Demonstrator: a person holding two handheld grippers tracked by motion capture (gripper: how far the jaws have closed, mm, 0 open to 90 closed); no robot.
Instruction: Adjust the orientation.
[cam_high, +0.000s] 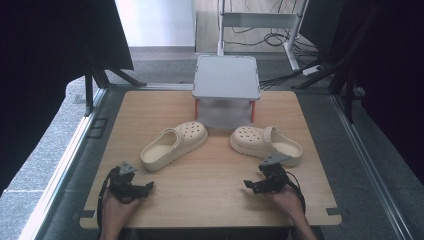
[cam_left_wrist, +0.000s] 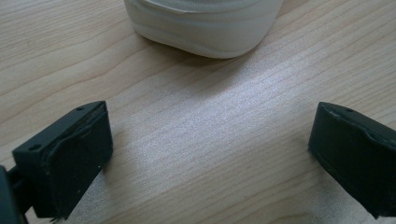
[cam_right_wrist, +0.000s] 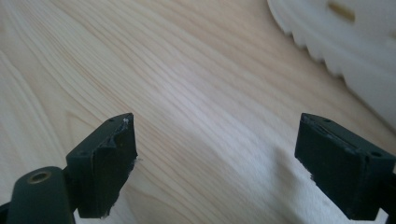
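Here, both clogs (cam_high: 174, 145) mid-table (cam_high: 210, 185), bare wood near edge

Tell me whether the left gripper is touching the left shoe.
Apart. In the left gripper view, bare table lies between the open left gripper and the left shoe.

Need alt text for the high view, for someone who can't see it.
Two cream clogs, left clog and right clog, lie on a wooden table before a small grey stand. Near the bottom edge, the left hand-held gripper and right hand-held gripper point inward, holding nothing.
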